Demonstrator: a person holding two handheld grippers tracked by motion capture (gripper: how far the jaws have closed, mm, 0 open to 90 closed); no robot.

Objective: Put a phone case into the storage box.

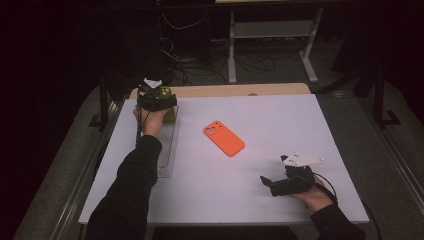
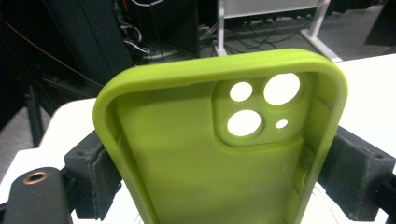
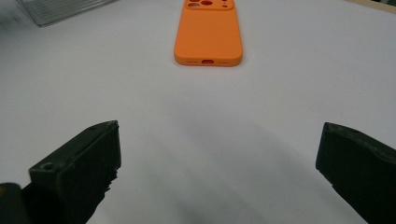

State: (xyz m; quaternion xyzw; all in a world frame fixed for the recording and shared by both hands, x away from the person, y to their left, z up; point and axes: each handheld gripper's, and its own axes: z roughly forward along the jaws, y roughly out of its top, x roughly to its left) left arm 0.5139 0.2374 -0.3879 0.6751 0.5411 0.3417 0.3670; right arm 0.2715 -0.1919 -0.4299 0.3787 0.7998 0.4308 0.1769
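The left hand-held gripper [image 1: 159, 100] is clamped on the sides of a green phone case [image 2: 205, 154] at the worktop's [image 1: 280, 120] far left, above a clear tray [image 1: 167, 155]. The right hand-held gripper [image 1: 272, 182] rests with jaws wide apart, well away from an orange phone case [image 1: 224, 138] lying mid-worktop.

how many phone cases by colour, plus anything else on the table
green phone case: 1
orange phone case: 1
clear tray: 1
total: 3
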